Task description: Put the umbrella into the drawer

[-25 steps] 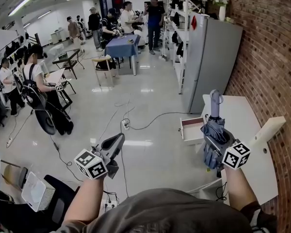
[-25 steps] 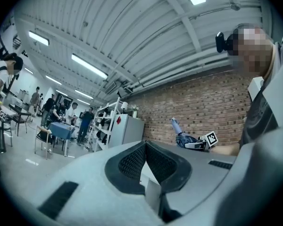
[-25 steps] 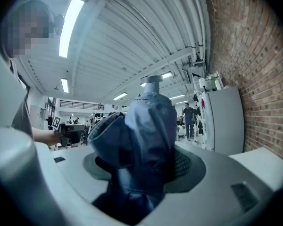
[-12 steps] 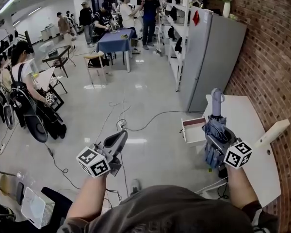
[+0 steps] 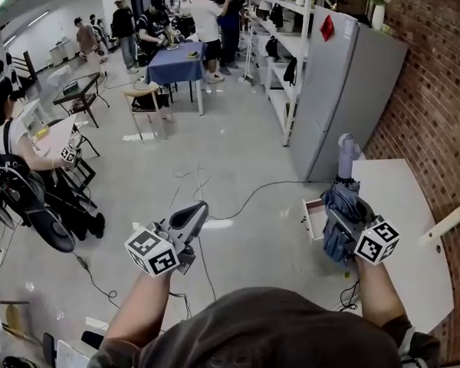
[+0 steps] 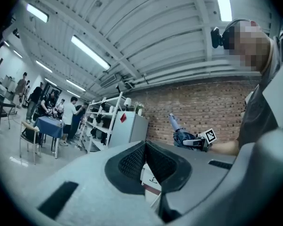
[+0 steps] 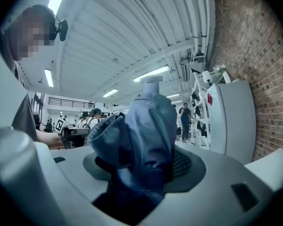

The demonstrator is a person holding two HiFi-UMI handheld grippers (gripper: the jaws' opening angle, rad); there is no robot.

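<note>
My right claw [image 5: 339,222] is clamped on the folded umbrella [image 5: 343,194]. My left claw [image 5: 193,213] is pressed together with nothing in it, out over the floor [image 5: 238,152], where a cable [image 5: 249,195] trails. Ahead on the right stands the white surface [image 5: 402,205], with its drawer [image 5: 314,219] pulled open just left of the umbrella. A tall grey cabinet [image 5: 345,90] stands beyond, and a brick wall [image 5: 437,83] runs alongside. A pale board [image 5: 446,222] lies at the surface's right edge. The umbrella runs lengthwise out of the claw, its handle [image 5: 346,150] leading away from me. Its cloth is blue-grey and bunched in loose folds; the handle is pale lilac.
</note>
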